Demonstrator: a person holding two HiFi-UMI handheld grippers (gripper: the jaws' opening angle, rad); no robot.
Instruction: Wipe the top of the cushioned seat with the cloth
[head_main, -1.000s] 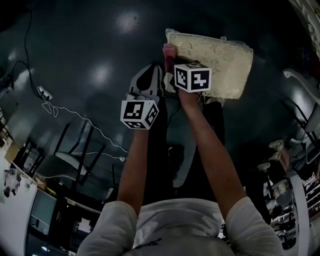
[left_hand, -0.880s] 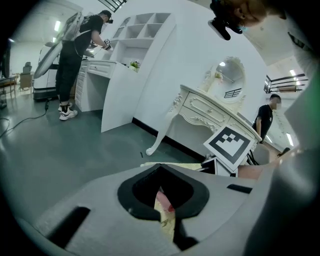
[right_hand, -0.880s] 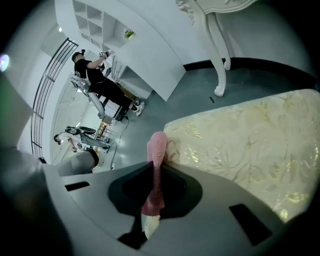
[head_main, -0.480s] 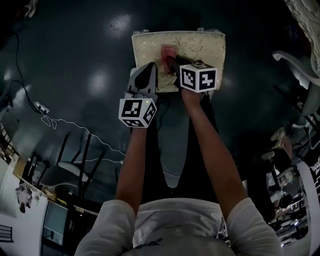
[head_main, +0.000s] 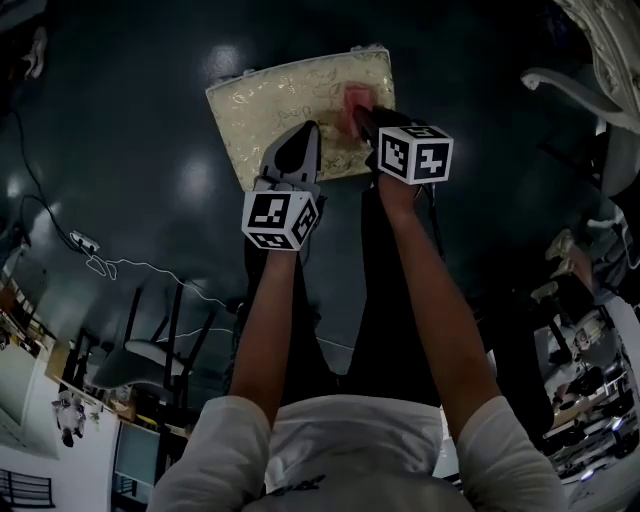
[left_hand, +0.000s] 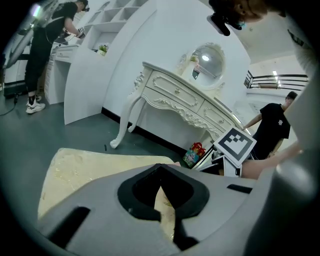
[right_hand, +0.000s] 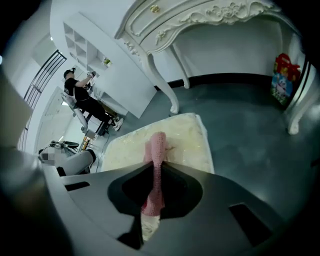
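The cloth (right_hand: 154, 150), likely soft and light, is pinched by the right gripper (right_hand: 151, 202) near the cushioned seat's (head_main: 270, 100) right edge. The left gripper (left_hand: 161, 202) is pressed together, empty.

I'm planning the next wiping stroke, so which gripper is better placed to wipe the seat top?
Right. The right gripper is shut on the pink cloth, held over the cushioned seat. The left gripper is shut with nothing in it.
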